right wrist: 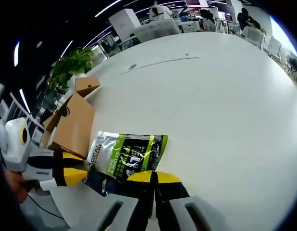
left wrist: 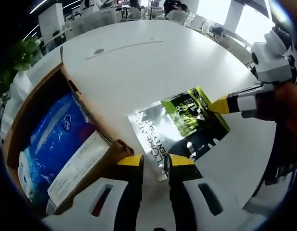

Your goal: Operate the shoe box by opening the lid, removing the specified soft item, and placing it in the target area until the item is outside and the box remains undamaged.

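A silver, green and black soft pouch lies flat on the white table, outside the open cardboard shoe box. My right gripper is shut on one edge of the pouch; in the left gripper view the right gripper comes in from the right onto the pouch's green corner. My left gripper stands open, its jaws parted on either side of the pouch's silver end. Inside the box lie a blue packet and a white card.
The box sits at the table's edge with its flaps up, left of the pouch in the right gripper view, where the left gripper also shows. A green plant stands behind it. Chairs and desks lie beyond the far table edge.
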A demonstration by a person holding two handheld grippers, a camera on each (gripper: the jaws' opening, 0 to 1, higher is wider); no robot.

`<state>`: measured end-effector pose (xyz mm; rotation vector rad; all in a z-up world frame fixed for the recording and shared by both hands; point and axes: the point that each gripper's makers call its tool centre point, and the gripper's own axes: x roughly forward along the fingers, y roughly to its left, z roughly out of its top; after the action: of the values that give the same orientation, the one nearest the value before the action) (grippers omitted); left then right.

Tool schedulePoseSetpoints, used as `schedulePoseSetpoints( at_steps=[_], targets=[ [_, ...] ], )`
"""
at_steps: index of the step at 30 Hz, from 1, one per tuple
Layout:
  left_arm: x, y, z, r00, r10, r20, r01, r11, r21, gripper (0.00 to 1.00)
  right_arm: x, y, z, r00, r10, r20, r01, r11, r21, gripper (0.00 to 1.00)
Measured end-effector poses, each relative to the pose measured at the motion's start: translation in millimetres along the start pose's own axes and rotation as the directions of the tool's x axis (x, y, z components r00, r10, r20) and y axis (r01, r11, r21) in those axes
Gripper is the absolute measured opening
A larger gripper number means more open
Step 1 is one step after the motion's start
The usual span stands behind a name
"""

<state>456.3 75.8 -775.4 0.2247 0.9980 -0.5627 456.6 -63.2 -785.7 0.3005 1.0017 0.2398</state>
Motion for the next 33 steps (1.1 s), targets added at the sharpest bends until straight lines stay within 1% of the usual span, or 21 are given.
schedulePoseSetpoints(
  at_steps=[3, 12, 20, 23, 26, 27, 29, 31, 33],
  targets=[
    [-4.3, -0.9, -3.6, 1.0, -0.013, -0.002, 0.013, 1.0, -0.002, 0.23, 0.3, 1.6, -0.5, 1.0, 0.007, -0.003, -0.007, 1.0, 0.003, 0.0],
    [-14.1, 8.7, -13.7, 1.0, -0.007, 0.002, 0.007, 1.0, -0.01, 0.23, -0.9, 1.2, -3.2, 1.0, -0.01, -0.01, 0.01, 0.999, -0.034, 0.0],
    [-26.5, 18.2, -19.4, 1.0, -0.002, 0.011, 0.003, 0.999, -0.034, 0.23, -9.1, 1.6, 0.4, 1.0, -0.021, 0.009, 0.021, 0.998, -0.057, 0.05],
    [-33.0, 20.3, -17.4, 1.0, -0.002, 0.026, 0.003, 0.999, -0.037, 0.23, -14.4, 2.1, 2.9, 0.999, -0.022, 0.025, 0.024, 0.998, -0.063, 0.08],
    [-38.2, 22.3, -15.5, 0.999, -0.004, 0.039, 0.006, 0.999, -0.036, 0.23, -19.3, 8.5, 6.7, 0.999, 0.001, 0.044, 0.002, 0.997, -0.071, 0.14],
    [-41.3, 22.7, -14.5, 0.999, -0.008, 0.048, 0.01, 0.999, -0.042, 0.23, -21.0, 10.6, 7.5, 0.999, 0.006, 0.048, -0.002, 0.997, -0.078, 0.16],
    [-45.7, 23.4, -11.8, 0.997, -0.013, 0.07, 0.017, 0.998, -0.055, 0.24, -25.2, 15.3, 10.3, 0.998, 0.015, 0.065, -0.009, 0.995, -0.103, 0.17],
    [-50.8, 26.6, -9.7, 0.996, -0.01, 0.09, 0.015, 0.998, -0.057, 0.25, -29.4, 20.2, 12.9, 0.997, 0.025, 0.079, -0.016, 0.994, -0.11, 0.19],
    [-55.7, 27.6, -8.3, 0.994, -0.023, 0.106, 0.03, 0.997, -0.068, 0.27, -32.7, 26.0, 16.9, 0.994, 0.04, 0.098, -0.028, 0.993, -0.118, 0.22]
  ],
)
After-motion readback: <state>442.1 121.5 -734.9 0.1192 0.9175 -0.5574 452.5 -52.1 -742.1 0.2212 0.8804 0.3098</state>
